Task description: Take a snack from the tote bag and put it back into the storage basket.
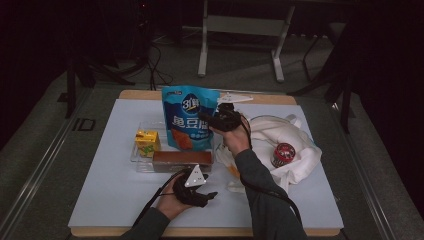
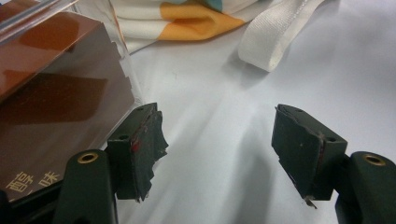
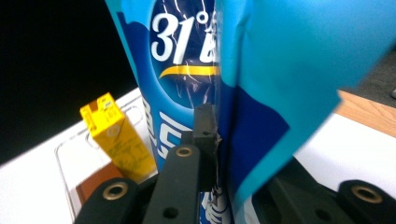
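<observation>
Left gripper (image 2: 219, 154) nearest, jaws wide, bare table between, brown box (image 2: 51, 93) touching outer jaw. Right gripper (image 3: 219, 140) pinches blue snack bag (image 3: 261, 93) edge; bag upright in clear tray (image 1: 137, 159).

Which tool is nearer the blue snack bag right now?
Right. The right tool grips the blue snack bag at its edge, above the clear tray. The left tool rests open on the table, in front of the tray.

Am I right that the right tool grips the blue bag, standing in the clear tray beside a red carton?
Not quite: the carton is yellow, not red, as the high view shows. The right tool does grip the blue bag, which stands in the clear tray.
</observation>
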A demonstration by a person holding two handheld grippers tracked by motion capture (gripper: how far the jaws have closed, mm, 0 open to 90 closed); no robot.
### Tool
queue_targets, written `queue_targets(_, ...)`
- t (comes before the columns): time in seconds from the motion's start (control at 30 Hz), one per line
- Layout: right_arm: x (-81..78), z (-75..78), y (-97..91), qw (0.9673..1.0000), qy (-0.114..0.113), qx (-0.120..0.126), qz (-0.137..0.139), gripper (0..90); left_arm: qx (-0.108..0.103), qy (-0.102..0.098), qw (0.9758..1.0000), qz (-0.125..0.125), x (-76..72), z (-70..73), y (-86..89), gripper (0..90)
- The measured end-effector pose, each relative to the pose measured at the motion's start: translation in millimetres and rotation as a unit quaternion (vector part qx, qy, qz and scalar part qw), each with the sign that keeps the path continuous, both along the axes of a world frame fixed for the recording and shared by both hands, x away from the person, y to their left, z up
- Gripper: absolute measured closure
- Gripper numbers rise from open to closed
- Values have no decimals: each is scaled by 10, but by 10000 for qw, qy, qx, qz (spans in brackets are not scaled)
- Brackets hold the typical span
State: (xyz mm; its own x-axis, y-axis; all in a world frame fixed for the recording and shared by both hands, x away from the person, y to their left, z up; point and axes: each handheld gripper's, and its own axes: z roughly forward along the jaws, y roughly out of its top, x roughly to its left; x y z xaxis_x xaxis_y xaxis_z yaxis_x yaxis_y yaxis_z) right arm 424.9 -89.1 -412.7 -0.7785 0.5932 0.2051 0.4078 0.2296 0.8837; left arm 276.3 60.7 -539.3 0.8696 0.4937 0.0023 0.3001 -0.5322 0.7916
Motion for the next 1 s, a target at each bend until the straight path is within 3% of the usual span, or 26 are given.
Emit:
queue_targets(0.13, -71, -13, -33, 9995, -86, -224, 201, 787, 6, 3, 10000, -1, 1, 0, -1, 327)
queue_targets(0.27, -128, -50, -13, 9967, -191, -711, 333, 725, 8, 6, 10000, 0, 2, -1, -2, 326)
queue_targets(0.4, -165, -87, -30, 9957, -220, -841, 320, 690, 10, 6, 10000, 0, 2, -1, -2, 326)
queue_targets(0.47, -175, -120, -50, 9951, -100, -931, 329, 672, 14, 9, 10000, -8, 2, -2, -4, 326)
queue_targets(0.7, -182, -242, -86, 9959, 56, -891, 172, 711, 36, 29, 10000, 10, 7, -2, -8, 326)
queue_targets(1.0, -140, -278, 53, 9968, -1, -797, 61, 716, 26, 41, 10000, 8, 10, -2, -5, 326)
